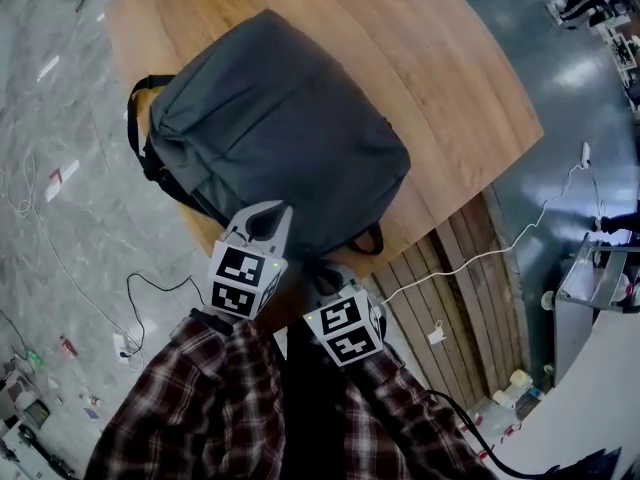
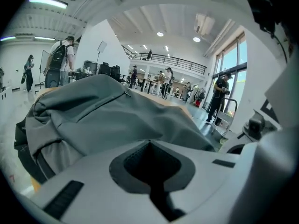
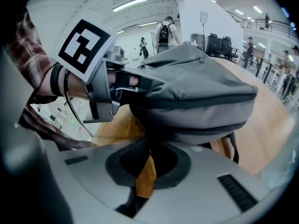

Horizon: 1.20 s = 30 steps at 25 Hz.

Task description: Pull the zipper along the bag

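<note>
A grey bag [image 1: 280,128] is being carried flat on a wooden bench [image 1: 450,58], with a black strap [image 1: 135,118] reaching past the bench's left edge. The bag's near edge is being pinched by the left gripper [image 1: 264,224]. In the left gripper view its fingers [image 2: 93,171] are being held together, with grey fabric bunched right at their tips. The right gripper [image 1: 322,280] is being held just beside it, lower on the same edge. Its fingers [image 3: 84,171] are likewise being kept together against the bag's dark underside, just below the zipper [image 3: 210,126]. Whether a pull tab is being caught there cannot be told. Both grippers are being gripped from plaid sleeves [image 1: 200,408].
</note>
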Each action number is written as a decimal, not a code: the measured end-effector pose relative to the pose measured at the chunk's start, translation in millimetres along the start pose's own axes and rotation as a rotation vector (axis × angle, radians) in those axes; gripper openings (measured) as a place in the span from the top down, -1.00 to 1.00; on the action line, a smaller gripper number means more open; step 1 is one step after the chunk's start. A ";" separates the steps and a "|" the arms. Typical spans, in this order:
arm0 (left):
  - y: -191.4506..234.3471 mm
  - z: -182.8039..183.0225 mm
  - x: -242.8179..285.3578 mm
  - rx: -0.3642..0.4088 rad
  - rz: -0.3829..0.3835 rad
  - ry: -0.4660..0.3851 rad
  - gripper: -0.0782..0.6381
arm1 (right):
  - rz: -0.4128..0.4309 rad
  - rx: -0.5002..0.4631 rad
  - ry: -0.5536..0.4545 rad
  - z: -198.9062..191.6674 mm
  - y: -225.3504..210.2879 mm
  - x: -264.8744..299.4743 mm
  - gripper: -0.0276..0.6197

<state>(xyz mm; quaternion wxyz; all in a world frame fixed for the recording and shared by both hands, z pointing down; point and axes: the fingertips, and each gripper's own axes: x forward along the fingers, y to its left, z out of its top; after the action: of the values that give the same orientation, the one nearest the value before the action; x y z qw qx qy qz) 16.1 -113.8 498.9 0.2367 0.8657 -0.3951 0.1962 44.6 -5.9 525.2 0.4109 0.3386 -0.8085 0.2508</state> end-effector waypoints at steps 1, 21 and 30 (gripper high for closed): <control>-0.8 -0.8 -0.3 0.006 -0.002 0.002 0.75 | -0.018 0.003 0.002 -3.8 -8.2 -4.2 0.87; -7.7 -6.2 -11.2 0.097 -0.028 0.020 0.75 | -0.291 0.072 0.014 -4.6 -196.1 -46.7 0.86; 0.3 -8.1 7.4 0.404 -0.139 0.138 0.75 | -0.250 0.207 0.021 -52.5 -143.2 -55.4 0.87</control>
<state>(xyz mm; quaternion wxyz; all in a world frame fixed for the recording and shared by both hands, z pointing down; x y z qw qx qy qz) 19.1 -113.7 509.5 0.0979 0.9052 -0.2701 0.3132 202.4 -43.4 525.3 0.4103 0.4745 -0.7254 0.2835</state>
